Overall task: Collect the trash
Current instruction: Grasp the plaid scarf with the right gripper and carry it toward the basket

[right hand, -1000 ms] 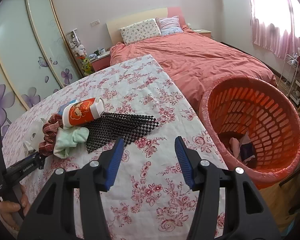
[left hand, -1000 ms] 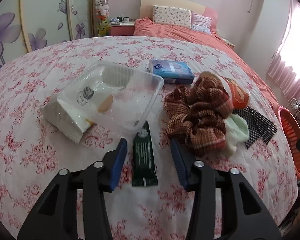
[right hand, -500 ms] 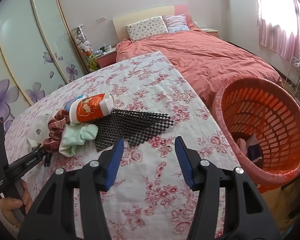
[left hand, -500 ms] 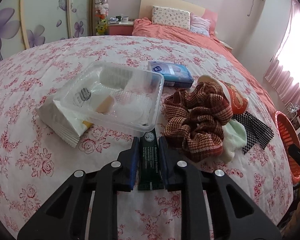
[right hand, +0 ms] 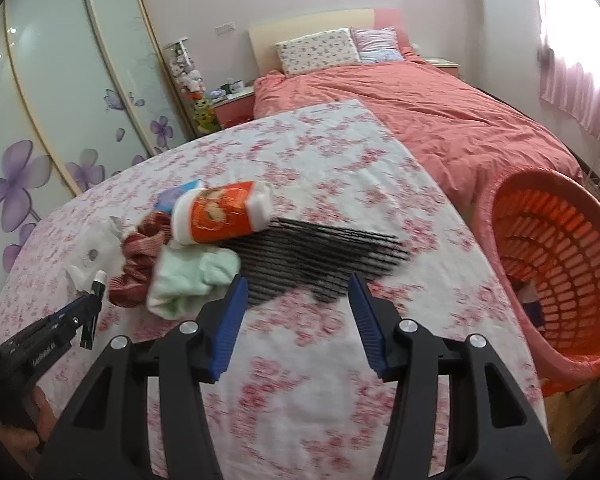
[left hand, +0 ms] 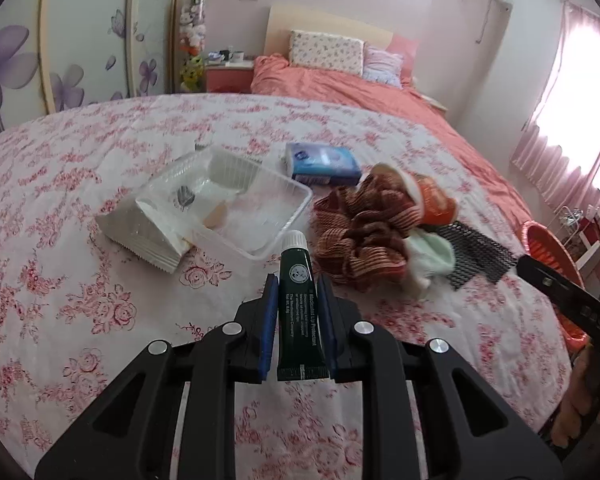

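Note:
My left gripper [left hand: 298, 286] is shut on a dark green tube [left hand: 299, 304] with a white cap and holds it just above the floral tablecloth; it also shows at the left of the right wrist view [right hand: 94, 300]. Beyond it lie a clear plastic tray [left hand: 236, 208] on a white packet [left hand: 144, 236], a blue tissue pack [left hand: 322, 162], and an orange paper cup [right hand: 220, 212]. My right gripper [right hand: 296, 292] is open and empty, over the near edge of a black mesh mat [right hand: 316, 256]. An orange basket [right hand: 548, 264] stands right of the table.
A brown checked cloth [left hand: 364, 232] and a pale green cloth [right hand: 192, 276] lie bunched between the tray and the mesh mat. A bed with a coral cover [right hand: 420, 108] is behind the table. The basket holds some items at its bottom.
My left gripper closed on the green tube and lifted it off the cloth. My right gripper moved left and forward toward the black mesh mat, staying open.

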`<state>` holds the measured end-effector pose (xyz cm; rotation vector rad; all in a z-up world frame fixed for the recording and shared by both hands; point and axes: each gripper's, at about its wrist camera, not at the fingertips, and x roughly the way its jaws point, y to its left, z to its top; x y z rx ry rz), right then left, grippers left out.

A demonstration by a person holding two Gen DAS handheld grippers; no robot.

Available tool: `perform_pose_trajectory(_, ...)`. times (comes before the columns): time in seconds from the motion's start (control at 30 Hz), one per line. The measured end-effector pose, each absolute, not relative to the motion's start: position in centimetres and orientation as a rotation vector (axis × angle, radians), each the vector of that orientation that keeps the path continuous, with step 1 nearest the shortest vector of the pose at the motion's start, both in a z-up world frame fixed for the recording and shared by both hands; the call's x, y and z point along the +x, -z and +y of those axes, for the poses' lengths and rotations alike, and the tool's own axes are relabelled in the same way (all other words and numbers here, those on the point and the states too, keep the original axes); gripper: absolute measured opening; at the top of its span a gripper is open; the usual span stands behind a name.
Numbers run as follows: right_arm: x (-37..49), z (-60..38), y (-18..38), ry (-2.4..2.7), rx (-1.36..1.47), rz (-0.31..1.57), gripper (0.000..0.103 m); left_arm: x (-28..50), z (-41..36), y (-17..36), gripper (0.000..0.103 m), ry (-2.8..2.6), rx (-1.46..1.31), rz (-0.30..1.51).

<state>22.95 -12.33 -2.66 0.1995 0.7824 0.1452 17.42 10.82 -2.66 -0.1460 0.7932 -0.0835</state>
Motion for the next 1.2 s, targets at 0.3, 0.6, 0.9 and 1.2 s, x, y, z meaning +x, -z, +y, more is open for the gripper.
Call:
perform_pose_trajectory(0.3,23.7,-7.7,1.1,-0.245,0.159,0.764,0.050,16.0,11.4,0.6,0.020,0.116,-0.161,0.741)
perform_pose_trajectory(0.6,26.0,-2.5,1.4,-0.340,0.153,0.808,0.041,15.5,13.6,-0.5,0.020,0.080,-0.178,0.705)
perform_pose_trajectory(0.9,26.5,0.1,2.1,-0.362,0.103,0.815,0.008,15.4,15.5,-0.7,0.020,0.043,-0.203,0.699)
perform_pose_trajectory(1.2,22.6,-3.9,-3.3,-0.320,0.135,0.614,0.006,15.2,15.0,-1.0,0.020,0.057,-0.206,0.690)
